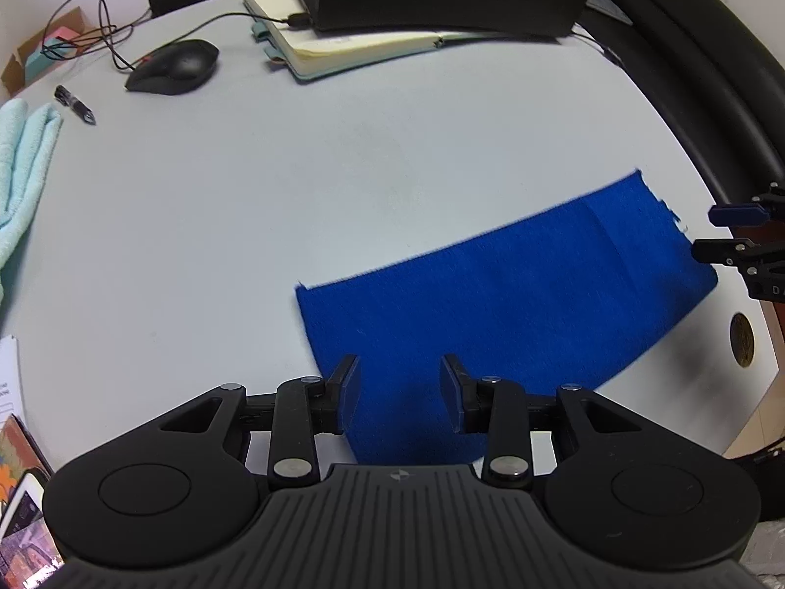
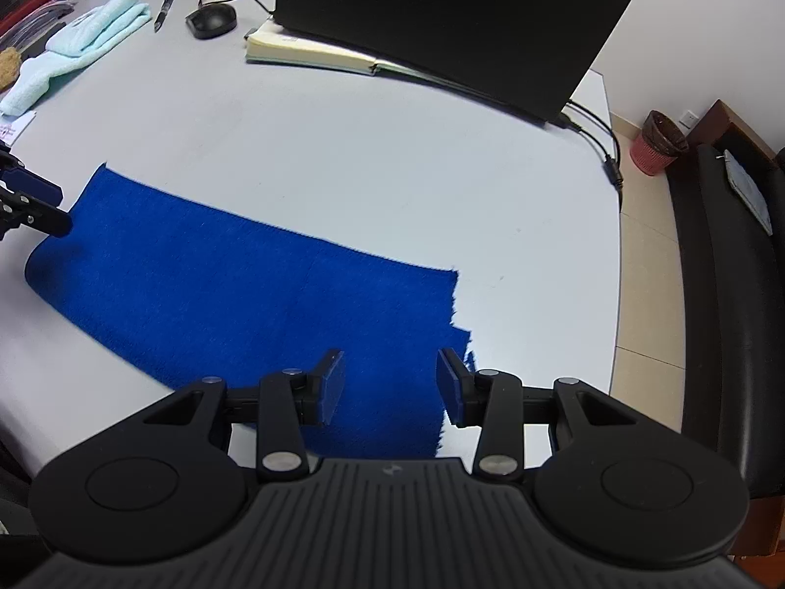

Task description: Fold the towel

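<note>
- Towel [image 1: 490, 304], blue, lies flat on the table [image 1: 294, 186], apparently folded once already; left wrist view shows the left tool [image 1: 400, 392] spread, jaws astride its near left corner, positioned to pinch.
- Right wrist view: right tool [image 2: 387, 388] likewise spread over the near right corner of the towel [image 2: 245, 284], gripping nothing; both seem poised for the next fold.

Left wrist view low over table [image 1: 245, 196], right likewise, facing inward, sharing towel [image 1: 515, 304].
</note>
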### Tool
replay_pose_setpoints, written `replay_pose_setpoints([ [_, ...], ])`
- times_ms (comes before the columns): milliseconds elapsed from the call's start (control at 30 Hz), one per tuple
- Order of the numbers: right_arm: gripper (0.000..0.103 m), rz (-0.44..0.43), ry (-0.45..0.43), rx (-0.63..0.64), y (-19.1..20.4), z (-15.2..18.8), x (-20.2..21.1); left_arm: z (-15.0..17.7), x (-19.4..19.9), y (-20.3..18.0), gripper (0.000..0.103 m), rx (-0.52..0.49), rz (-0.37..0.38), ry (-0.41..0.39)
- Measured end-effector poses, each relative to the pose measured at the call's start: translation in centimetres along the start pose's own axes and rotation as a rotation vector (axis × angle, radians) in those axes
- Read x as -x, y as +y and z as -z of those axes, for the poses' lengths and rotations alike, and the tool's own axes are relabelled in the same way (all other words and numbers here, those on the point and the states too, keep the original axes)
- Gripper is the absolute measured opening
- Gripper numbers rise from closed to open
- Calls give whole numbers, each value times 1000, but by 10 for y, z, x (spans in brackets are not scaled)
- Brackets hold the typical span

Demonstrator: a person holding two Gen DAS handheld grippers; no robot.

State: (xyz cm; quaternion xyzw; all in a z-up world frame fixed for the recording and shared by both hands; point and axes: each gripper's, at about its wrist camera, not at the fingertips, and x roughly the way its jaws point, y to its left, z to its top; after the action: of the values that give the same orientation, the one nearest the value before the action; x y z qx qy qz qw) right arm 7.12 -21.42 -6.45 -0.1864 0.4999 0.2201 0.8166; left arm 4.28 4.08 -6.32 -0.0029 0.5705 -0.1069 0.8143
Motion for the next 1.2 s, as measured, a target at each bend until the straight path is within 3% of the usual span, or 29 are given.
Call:
replay_pose_setpoints([
  [767,42,-46,92,-47,14,40,-22,29,-21,-14,38,0,12,74],
  [1200,42,-54,75,-162,-1,47,-14,32,-11,-17,39,13,-2,49],
])
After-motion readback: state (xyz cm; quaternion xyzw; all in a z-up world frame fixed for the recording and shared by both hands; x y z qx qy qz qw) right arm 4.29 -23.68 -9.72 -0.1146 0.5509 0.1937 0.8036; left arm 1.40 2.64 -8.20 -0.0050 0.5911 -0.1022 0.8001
